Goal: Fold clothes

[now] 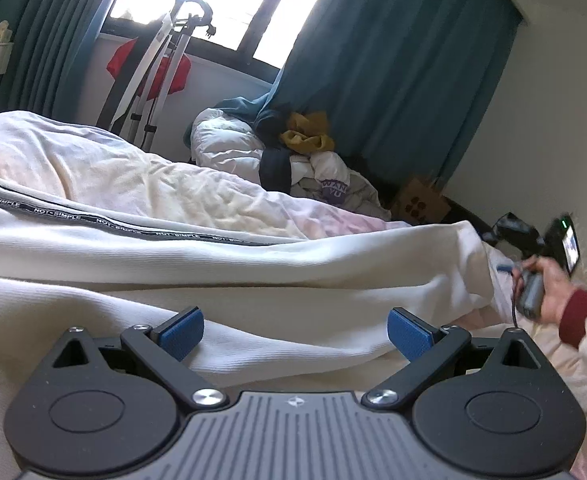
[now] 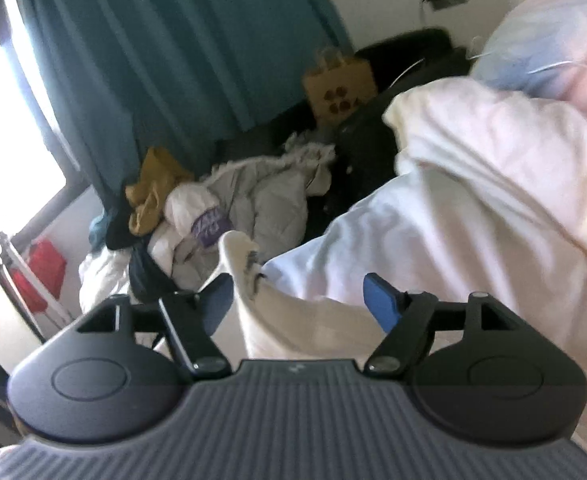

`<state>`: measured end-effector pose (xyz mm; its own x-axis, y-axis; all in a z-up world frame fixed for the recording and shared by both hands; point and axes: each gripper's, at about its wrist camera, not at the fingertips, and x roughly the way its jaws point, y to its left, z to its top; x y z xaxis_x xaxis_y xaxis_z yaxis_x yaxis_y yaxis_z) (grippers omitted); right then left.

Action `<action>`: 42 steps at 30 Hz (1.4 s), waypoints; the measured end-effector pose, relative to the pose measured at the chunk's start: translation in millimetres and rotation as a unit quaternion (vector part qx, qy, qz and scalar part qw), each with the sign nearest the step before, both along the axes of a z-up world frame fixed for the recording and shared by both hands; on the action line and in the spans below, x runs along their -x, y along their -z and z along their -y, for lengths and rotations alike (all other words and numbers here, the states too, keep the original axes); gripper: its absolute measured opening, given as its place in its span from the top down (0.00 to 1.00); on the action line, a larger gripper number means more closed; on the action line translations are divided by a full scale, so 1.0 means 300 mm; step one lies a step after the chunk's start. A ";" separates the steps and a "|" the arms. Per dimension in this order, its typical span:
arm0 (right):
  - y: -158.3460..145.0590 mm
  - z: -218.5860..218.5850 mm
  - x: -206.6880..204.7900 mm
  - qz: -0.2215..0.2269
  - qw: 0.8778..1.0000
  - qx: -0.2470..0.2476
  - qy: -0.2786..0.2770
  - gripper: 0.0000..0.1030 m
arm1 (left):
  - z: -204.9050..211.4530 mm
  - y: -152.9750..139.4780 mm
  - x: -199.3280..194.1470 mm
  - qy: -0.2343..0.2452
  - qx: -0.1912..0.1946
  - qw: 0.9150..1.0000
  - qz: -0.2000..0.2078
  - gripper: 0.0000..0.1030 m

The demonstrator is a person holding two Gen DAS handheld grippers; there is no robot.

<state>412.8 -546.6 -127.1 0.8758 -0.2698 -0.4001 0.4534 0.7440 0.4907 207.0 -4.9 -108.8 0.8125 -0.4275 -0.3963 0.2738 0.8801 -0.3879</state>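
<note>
Two tongs, left [image 1: 295,330] and right [image 2: 297,304], both agape over one white garment [image 1: 253,256].

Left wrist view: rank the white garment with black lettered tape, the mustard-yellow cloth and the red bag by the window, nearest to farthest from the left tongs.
1. White garment with black lettered tape, directly ahead.
2. Mustard-yellow cloth, centre-right on the pile.
3. Red bag, upper left under the window.

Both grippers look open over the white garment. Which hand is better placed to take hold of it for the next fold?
Probably right. The right gripper stands open with a raised corner of the white garment between its pads. The left gripper is open above flat cloth, with no edge between its pads.
</note>
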 end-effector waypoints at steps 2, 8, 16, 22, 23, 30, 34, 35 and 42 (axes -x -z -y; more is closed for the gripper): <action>0.035 -0.004 0.075 0.007 1.000 -0.024 0.018 0.26 | -0.002 -0.006 0.005 -0.003 0.002 1.000 -0.003 0.03; 0.191 -0.026 0.162 -0.002 0.993 -0.115 0.021 0.24 | -0.002 -0.009 0.010 -0.004 0.003 1.000 -0.021 0.03; 0.219 -0.064 0.062 -0.036 0.994 -0.092 0.036 0.88 | 0.019 0.003 -0.001 0.018 -0.007 0.999 -0.027 0.03; 0.109 -0.102 0.190 0.019 0.998 -0.042 0.052 0.92 | 0.012 0.006 -0.005 0.019 -0.003 0.999 -0.035 0.03; 0.116 -0.099 0.217 0.016 0.997 -0.040 0.058 0.92 | 0.011 0.004 -0.004 0.019 -0.003 0.999 -0.037 0.03; 0.310 -0.039 0.347 -0.029 0.991 -0.105 0.072 0.91 | 0.013 -0.008 0.002 0.017 -0.020 0.999 -0.043 0.03; 0.271 -0.062 0.376 -0.044 0.995 -0.077 0.048 0.88 | 0.022 -0.024 -0.002 0.009 -0.042 0.998 -0.043 0.03; 0.254 -0.080 0.385 -0.055 0.996 -0.063 0.040 0.87 | 0.021 -0.027 -0.002 0.009 -0.041 0.998 -0.043 0.03; 0.107 -0.276 0.522 -0.081 0.994 0.056 -0.048 0.87 | 0.018 -0.053 0.023 0.013 -0.045 0.998 -0.045 0.03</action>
